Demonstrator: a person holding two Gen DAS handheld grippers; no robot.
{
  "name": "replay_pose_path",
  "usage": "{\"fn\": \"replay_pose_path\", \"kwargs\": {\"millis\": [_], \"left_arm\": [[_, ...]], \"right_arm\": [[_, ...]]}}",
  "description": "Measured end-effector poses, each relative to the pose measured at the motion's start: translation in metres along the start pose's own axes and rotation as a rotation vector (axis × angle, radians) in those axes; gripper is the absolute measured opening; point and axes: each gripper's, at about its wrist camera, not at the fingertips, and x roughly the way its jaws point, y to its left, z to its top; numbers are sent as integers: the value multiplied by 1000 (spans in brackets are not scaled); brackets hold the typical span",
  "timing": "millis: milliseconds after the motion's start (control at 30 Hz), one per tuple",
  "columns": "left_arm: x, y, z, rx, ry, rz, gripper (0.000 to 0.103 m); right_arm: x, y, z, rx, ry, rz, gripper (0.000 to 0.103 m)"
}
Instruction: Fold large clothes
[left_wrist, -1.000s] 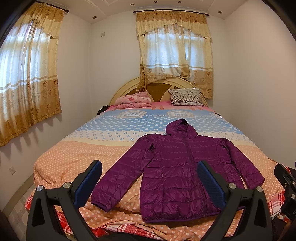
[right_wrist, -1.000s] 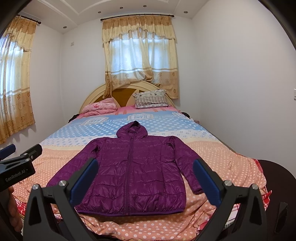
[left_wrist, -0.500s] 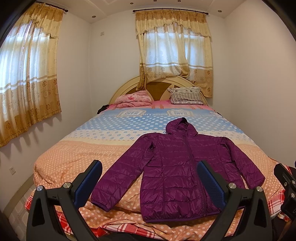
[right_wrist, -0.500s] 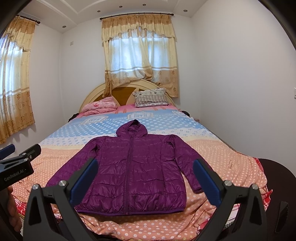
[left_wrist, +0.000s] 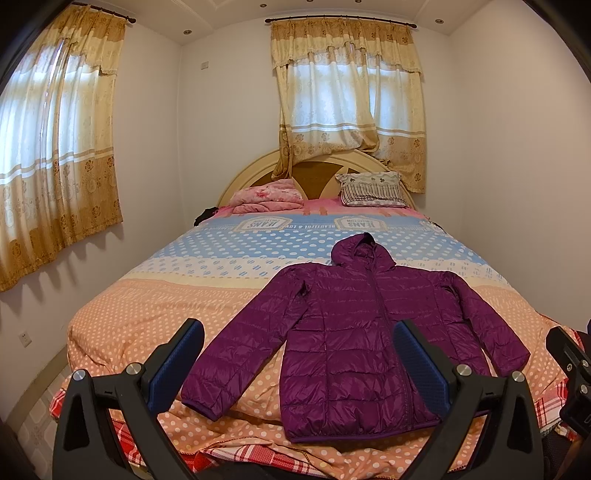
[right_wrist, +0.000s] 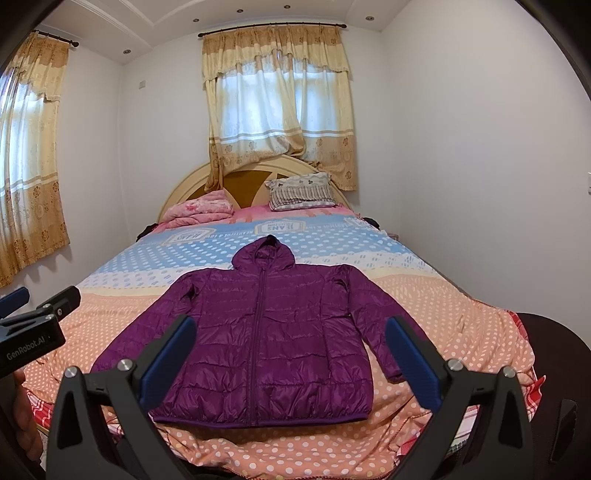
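Left wrist view: the left gripper (left_wrist: 295, 363) is spread wide, its blue-padded fingers (left_wrist: 177, 363) holding nothing, raised short of the near edge of the bed (left_wrist: 122, 325). The purple hooded puffer jacket (left_wrist: 351, 339) lies flat on the polka-dot bedspread, front up, zipped, hood toward the far headboard (left_wrist: 258, 173), both sleeves angled outward. It sits right of centre in this view. Only this view shows the wall socket (left_wrist: 24, 338) at the near left and the full side-window curtain (left_wrist: 55, 147). Part of the right gripper's black body shows at the right edge.

Right wrist view: the right gripper (right_wrist: 291, 363) is likewise fully spread and empty, in front of the jacket hem. The jacket appears centred here, its hem parallel to the near bed edge. Only this view shows the left gripper's labelled body at the left edge, a hand (right_wrist: 22, 413) below it, and a dark rounded object (right_wrist: 554, 369) at the near right. A pink folded blanket (right_wrist: 199, 212) and a striped pillow (right_wrist: 301, 192) rest against the headboard.

Compared with one second ago, the jacket is unmoved and both grippers remain equally wide; the views are nearly unchanged.
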Motion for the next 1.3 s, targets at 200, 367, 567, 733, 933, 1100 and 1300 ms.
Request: {"fn": "replay_pose_path", "kwargs": {"millis": [200, 367, 567, 733, 933, 1100, 1300], "left_arm": [[0, 0, 0, 0, -1, -1, 102], [1, 0, -1, -1, 1, -1, 102], [2, 0, -3, 0, 4, -2, 102], [6, -2, -9, 1, 12, -6, 102], [10, -2, -8, 3, 27, -10, 102], [19, -3, -11, 9, 53, -16, 102], [55, -10, -23, 48, 112, -30, 102]], "right_arm": [[1, 0, -1, 1, 1, 1, 103], [3, 1, -2, 4, 6, 1, 103], [6, 3, -5, 11, 14, 5, 103], [8, 1, -6, 18, 26, 11, 103], [13, -1, -8, 30, 42, 17, 103], [22, -6, -10, 39, 65, 20, 103], [52, -26, -20, 64, 125, 48, 103]]}}
